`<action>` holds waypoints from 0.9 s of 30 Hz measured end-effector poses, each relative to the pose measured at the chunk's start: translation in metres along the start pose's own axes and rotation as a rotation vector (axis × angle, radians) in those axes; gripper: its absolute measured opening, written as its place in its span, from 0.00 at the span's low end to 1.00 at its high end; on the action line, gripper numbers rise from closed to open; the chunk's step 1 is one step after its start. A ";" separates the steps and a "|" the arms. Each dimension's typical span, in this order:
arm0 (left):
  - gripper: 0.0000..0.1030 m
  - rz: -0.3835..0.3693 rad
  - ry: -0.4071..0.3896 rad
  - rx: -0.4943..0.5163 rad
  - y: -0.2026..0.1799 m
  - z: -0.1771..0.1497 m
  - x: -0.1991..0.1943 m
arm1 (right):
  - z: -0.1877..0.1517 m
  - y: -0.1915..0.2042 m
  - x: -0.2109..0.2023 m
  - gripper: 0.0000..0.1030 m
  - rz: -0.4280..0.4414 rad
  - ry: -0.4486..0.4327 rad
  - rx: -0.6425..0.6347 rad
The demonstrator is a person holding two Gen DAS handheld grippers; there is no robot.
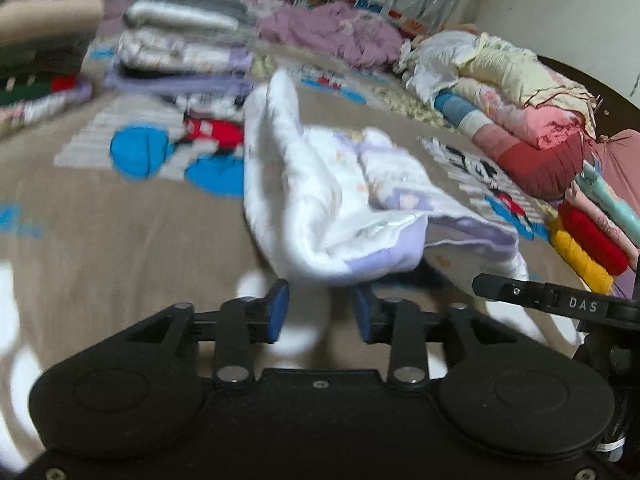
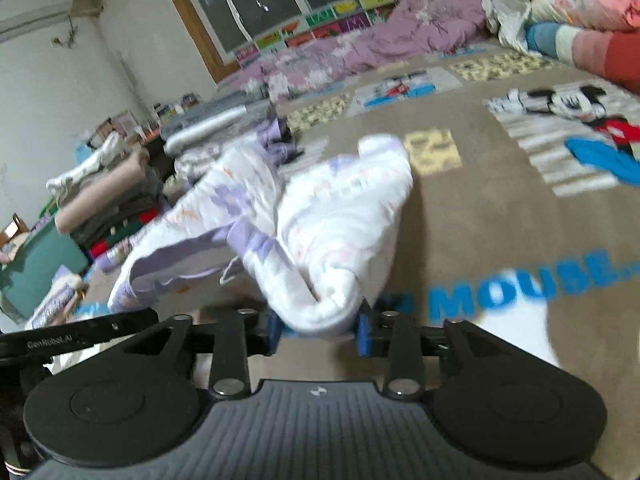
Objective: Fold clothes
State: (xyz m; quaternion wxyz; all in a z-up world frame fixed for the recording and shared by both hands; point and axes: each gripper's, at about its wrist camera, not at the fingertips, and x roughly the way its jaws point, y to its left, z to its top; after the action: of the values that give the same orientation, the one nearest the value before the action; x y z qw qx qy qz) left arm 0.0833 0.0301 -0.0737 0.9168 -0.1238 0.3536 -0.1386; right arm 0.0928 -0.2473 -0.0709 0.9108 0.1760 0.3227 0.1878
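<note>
Brown plush blanket, rumpled fleece garment

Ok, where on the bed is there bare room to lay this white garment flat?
Bare brown blanket lies left of the white garment, below the folded stacks. Crowded: the bedding pile along the right edge and the purple quilt at the far end.

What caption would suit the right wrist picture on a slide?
Right gripper clamps a bunched white-and-lilac garment above a brown cartoon-print blanket, folded stacks behind.
</note>
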 end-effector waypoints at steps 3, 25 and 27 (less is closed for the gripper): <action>0.52 -0.015 0.061 -0.042 0.001 -0.019 -0.006 | -0.018 0.000 -0.006 0.52 -0.009 0.046 0.002; 0.67 -0.092 0.025 -0.600 0.034 -0.006 0.005 | -0.036 -0.046 -0.026 0.66 0.073 -0.076 0.362; 0.26 -0.099 0.049 -0.636 0.034 -0.007 0.016 | -0.036 -0.048 -0.007 0.62 0.090 -0.040 0.398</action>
State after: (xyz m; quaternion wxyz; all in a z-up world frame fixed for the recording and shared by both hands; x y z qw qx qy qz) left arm 0.0955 0.0552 -0.0998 0.8154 -0.4179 0.3947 -0.0686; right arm 0.0747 -0.2848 -0.1147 0.8550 0.3702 0.3272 0.1574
